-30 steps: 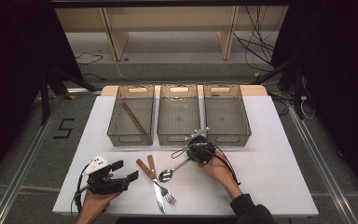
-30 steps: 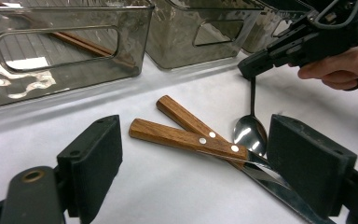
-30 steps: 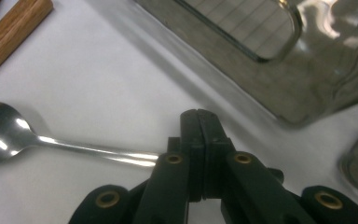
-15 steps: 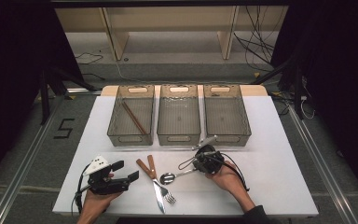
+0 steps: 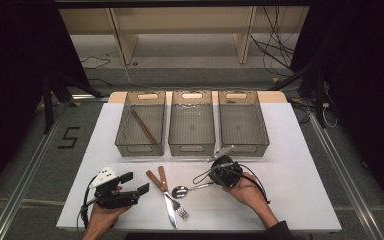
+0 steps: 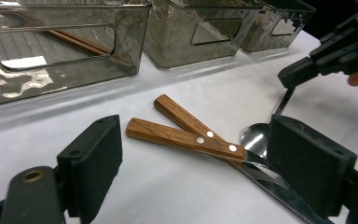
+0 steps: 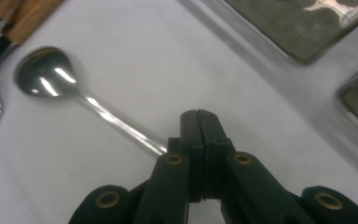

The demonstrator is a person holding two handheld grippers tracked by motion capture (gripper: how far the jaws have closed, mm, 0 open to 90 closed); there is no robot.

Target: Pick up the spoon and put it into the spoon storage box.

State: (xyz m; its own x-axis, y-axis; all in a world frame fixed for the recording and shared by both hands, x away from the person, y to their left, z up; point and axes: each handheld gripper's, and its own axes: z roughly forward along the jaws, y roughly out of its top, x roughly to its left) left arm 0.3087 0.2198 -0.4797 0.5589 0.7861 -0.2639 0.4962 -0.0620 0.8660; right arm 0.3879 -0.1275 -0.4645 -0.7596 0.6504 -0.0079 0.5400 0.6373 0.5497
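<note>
Right tool (image 5: 211,174) clenched on spoon (image 5: 181,190) handle — drawn rightward since before, away from wooden-handled knife (image 5: 160,187) — spoon bowl trailing.

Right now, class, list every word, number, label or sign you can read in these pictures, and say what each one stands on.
"5": a dark numeral marked on the grey floor, left of the table.
Nothing else is readable: the three bins, the cutlery and the grippers bear no legible lettering.
</note>
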